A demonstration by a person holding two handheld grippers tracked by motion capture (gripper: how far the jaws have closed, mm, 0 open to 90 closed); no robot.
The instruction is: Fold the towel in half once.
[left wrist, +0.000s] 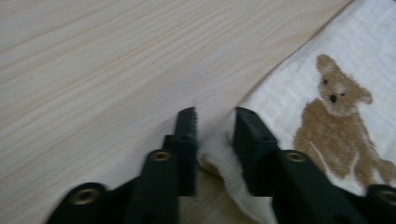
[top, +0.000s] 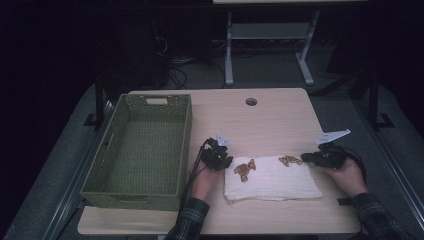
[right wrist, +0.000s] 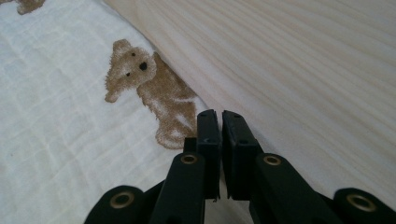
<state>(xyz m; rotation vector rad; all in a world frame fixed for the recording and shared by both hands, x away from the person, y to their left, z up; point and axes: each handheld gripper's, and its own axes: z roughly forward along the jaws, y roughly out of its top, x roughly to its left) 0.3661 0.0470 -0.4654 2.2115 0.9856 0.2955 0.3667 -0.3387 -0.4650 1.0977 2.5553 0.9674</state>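
- Left tool: its two black jaws stand a little apart, with a bunched fold of the white cloth between them; the fabric's corner lies against the inner face of the right-hand jaw, and whether both pads press it I cannot tell.
- In the high view the left tool sits at the cloth's left far corner, the hand behind it coming up from the tabletop's near edge.
- Right tool: the jaws are drawn together with only a thin slit between them, at the cloth's edge; whether fabric is caught in that slit I cannot tell.
- In the high view the right tool meets the cloth's right far corner, the hand resting on the tabletop near its right edge.
- The cloth lies flat as a folded rectangle on the near half of the tabletop, right of centre, between the two tools.
- It is printed with brown teddy bears: one bear just beside the left tool, another bear just beside the right tool.
- A green woven basket stands along the tabletop's left edge, just beside the left tool.
- A round hole is set near the far edge.
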